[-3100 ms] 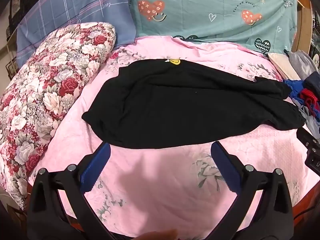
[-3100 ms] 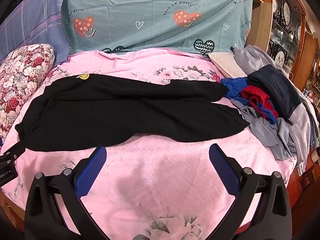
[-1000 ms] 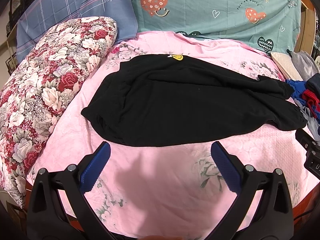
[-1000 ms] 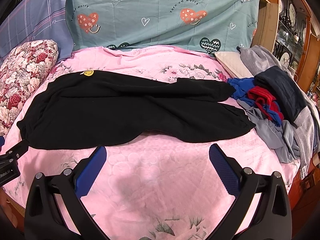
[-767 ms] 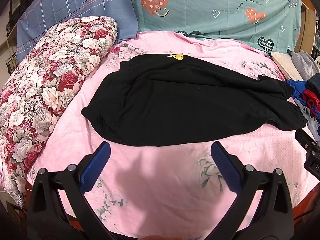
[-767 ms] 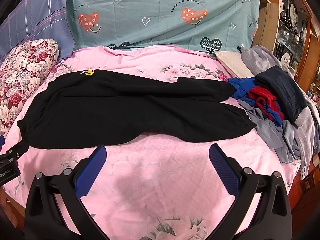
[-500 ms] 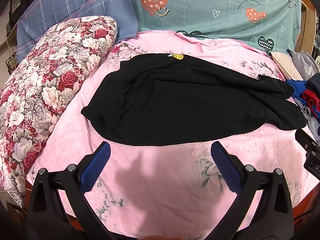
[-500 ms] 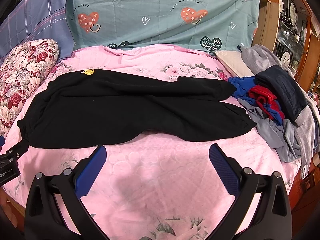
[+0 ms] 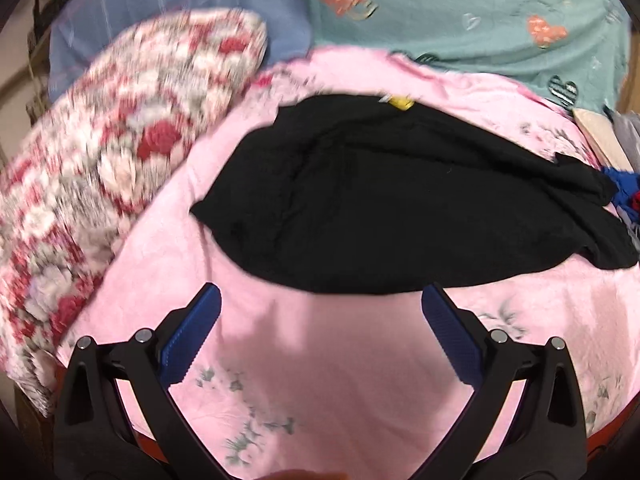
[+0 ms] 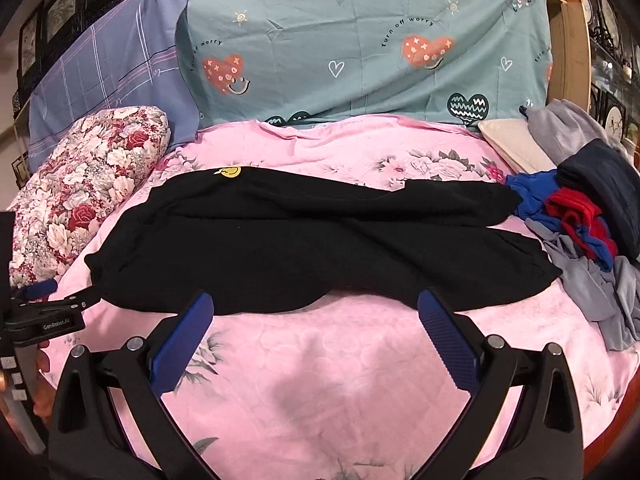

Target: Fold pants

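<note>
Black pants (image 10: 304, 244) lie spread flat across the pink bedspread (image 10: 340, 360), waist at the left with a small yellow smiley patch (image 10: 230, 171), legs running right. They also show in the left wrist view (image 9: 400, 204), which is blurred. My left gripper (image 9: 320, 312) is open and empty, just short of the pants' near edge by the waist end. My right gripper (image 10: 314, 312) is open and empty, at the near edge of the pants' middle. The left gripper also shows at the left edge of the right wrist view (image 10: 44, 312).
A floral pillow (image 10: 88, 184) lies at the left. Teal heart-print (image 10: 360, 48) and blue plaid (image 10: 108, 68) pillows stand at the back. A pile of blue, red, grey and navy clothes (image 10: 588, 224) sits at the right, touching the leg ends. A wooden bed frame (image 10: 568, 40) rises at the right.
Both grippers have moved forward toward the pants' near edge. The left wrist view has swung and blurred. Both grippers stay open and the pants have not moved.
</note>
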A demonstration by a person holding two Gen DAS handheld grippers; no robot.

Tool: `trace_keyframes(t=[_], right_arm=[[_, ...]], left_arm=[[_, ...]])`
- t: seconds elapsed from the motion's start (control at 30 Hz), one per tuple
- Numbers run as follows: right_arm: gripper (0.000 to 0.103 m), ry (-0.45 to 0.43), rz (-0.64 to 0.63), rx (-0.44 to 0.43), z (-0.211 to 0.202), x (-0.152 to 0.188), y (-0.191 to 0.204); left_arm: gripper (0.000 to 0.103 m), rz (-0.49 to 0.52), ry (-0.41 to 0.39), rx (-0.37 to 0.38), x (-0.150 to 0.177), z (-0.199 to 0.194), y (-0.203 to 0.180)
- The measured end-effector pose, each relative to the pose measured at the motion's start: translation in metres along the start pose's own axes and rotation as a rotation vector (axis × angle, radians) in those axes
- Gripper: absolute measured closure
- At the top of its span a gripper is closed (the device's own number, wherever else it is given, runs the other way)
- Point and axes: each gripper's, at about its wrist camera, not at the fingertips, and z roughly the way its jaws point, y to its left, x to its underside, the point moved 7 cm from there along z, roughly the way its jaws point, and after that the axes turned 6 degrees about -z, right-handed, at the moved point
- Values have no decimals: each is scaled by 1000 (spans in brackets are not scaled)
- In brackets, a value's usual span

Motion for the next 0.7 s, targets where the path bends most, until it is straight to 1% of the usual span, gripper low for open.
trace_keyframes(t=[0.1,0.17,0.27,0.37,0.5,0.57,0.67,0.7], right_arm=[[1,29,62,36,8,-2,-23],[1,41,129,64,12,0,-45],[1,34,185,97,17,2,-69],[1,45,194,140,24,5,-85],[1,66,208,158,36,7,-96],[1,82,207,162,44,7,-98],[1,97,203,155,53,3,-99],[1,100,203,151,55,1,-99]], left_arm=[[2,-69,48,11,-2,17,25],[2,-108,60,-3,-7,26,41],[2,-140,76,-7,-14,38,58],[2,-165,112,-16,-19,52,67],[2,-221,157,-16,-27,71,78],[2,-236,174,-30,-31,80,82],[8,-249,198,-59,-37,94,86],[11,-254,203,-62,-38,98,87]])
